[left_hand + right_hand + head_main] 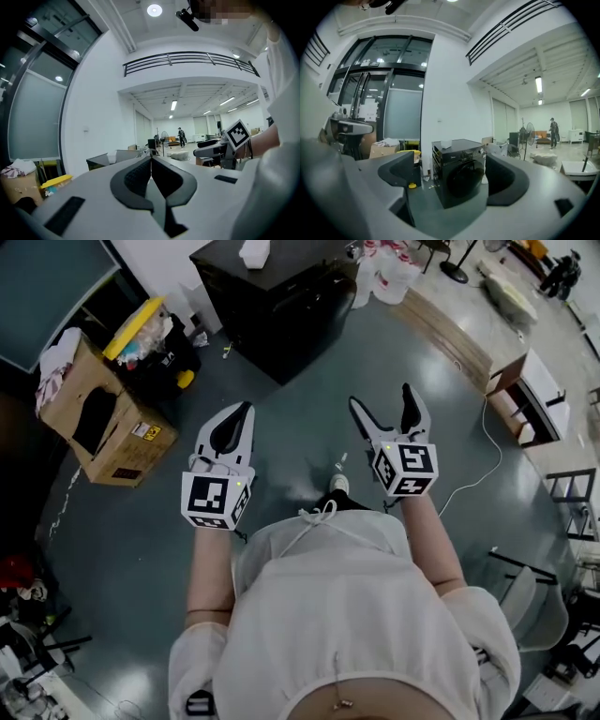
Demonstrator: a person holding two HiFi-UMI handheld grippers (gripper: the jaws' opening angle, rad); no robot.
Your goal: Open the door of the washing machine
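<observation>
To your far left in the head view, a cardboard box (108, 432) sits on the grey floor (141, 540), with a yellow-lidded bin (141, 329) behind it.

Your left gripper (244, 412) is held out in front of you. Its jaws are pressed together with nothing between them. The left gripper view (151, 158) looks past them into an open hall and does not show the washer.

The black washer (281, 306) stands ahead of you, well apart from both grippers, with bare floor between. One near corner points back toward you.

Your right gripper (381, 397) is held out on the other side, with its jaws spread wide and empty. In the right gripper view (450, 161) the washer (454, 150) sits framed between the two jaws, upright. Its round door (465, 182) is on the face angled toward that gripper's side and looks closed.

The right gripper seems the better placed. It already points at the door face, so the approach is straight ahead along its jaws. No view shows the handle clearly.
</observation>
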